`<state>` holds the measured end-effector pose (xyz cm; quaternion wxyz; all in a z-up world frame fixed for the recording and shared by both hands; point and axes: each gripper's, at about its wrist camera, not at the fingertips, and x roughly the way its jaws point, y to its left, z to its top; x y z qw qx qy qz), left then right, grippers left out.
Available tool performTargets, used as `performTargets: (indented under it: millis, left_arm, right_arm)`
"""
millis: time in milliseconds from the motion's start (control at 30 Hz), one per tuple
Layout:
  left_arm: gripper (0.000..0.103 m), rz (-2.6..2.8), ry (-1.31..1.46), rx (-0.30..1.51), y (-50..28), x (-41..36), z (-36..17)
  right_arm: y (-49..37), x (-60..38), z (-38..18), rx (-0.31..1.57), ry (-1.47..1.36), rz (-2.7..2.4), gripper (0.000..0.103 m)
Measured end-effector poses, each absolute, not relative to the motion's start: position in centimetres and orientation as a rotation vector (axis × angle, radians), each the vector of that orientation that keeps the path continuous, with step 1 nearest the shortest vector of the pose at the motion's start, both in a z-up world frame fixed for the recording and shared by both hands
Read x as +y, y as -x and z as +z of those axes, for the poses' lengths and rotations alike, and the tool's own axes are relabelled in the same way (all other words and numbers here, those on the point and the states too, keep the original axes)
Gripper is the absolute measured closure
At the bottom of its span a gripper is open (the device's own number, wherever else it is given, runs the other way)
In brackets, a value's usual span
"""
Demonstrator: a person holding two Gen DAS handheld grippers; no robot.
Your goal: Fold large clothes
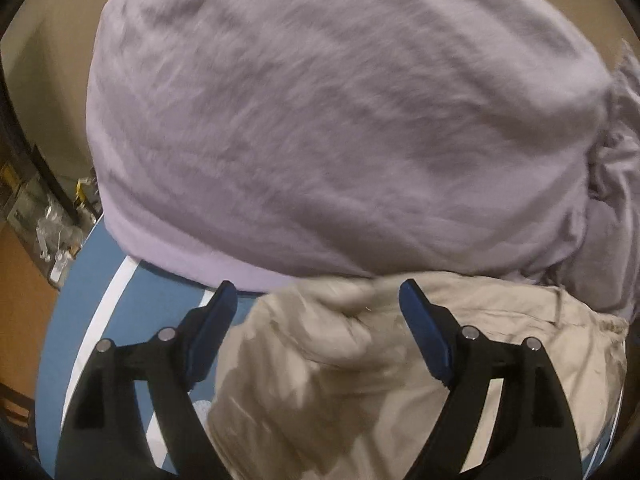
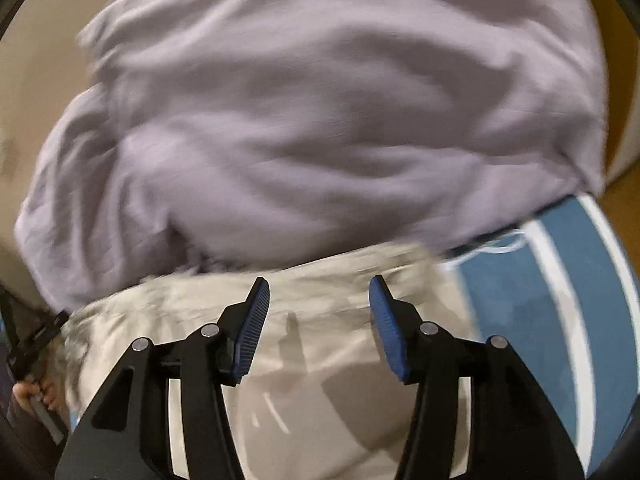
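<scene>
A large lilac garment [image 1: 320, 120] lies spread and wrinkled across the far part of the table; it also fills the upper right wrist view [image 2: 320, 120]. A beige garment [image 1: 400, 380] lies crumpled in front of it, partly under its near edge, and shows in the right wrist view [image 2: 320, 360] too. My left gripper [image 1: 318, 292] is open and empty, its jaws hovering over the beige garment's bunched top. My right gripper [image 2: 319, 286] is open and empty above the beige garment near the lilac garment's edge.
The clothes lie on a blue cover with white stripes [image 1: 100, 300], also seen at the right in the right wrist view [image 2: 560, 300]. Shelving with clutter [image 1: 48, 216] stands at the far left. A hand holding the other gripper's handle [image 2: 32, 392] shows at the lower left.
</scene>
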<state>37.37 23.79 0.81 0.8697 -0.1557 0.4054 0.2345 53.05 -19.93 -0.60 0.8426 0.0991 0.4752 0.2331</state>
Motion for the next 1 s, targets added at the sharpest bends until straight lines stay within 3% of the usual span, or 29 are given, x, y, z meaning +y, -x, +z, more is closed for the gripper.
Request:
performTargets:
  millis: [333, 500, 567, 633, 733, 833, 1000]
  left_arm:
    - [0.020, 0.329, 0.221, 0.831, -38.7, 15.0, 2.4]
    - [0.020, 0.298, 0.202, 0.859, -39.5, 12.2, 1.2]
    - [0.020, 0.290, 0.210, 0.868, -39.5, 11.7, 0.8]
    - [0.020, 0.285, 0.211, 0.874, -39.7, 11.7, 0.5]
    - [0.020, 0.277, 0.212, 0.886, -40.1, 11.6, -0.1]
    - [0.020, 0.269, 0.214, 0.891, -40.3, 11.5, -0.5]
    - [0.020, 0.261, 0.215, 0.890, -40.6, 11.3, -0.4]
  right_arm:
    - [-48.2, -8.4, -0.9, 1.071, -0.031, 0.751, 0.041]
    - [-47.4, -5.4, -4.0, 1.134, 0.094, 0.729, 0.040]
    - [-47.3, -5.3, -5.0, 1.142, 0.092, 0.734, 0.047]
    - [-47.3, -5.2, -5.6, 1.150, 0.076, 0.758, 0.069]
    - [-46.8, -4.8, -5.4, 1.132, 0.096, 0.766, 0.093]
    - [-46.9, -4.6, -5.2, 1.105, 0.110, 0.758, 0.098]
    - [-47.5, -4.9, -2.9, 1.035, 0.067, 0.730, 0.099]
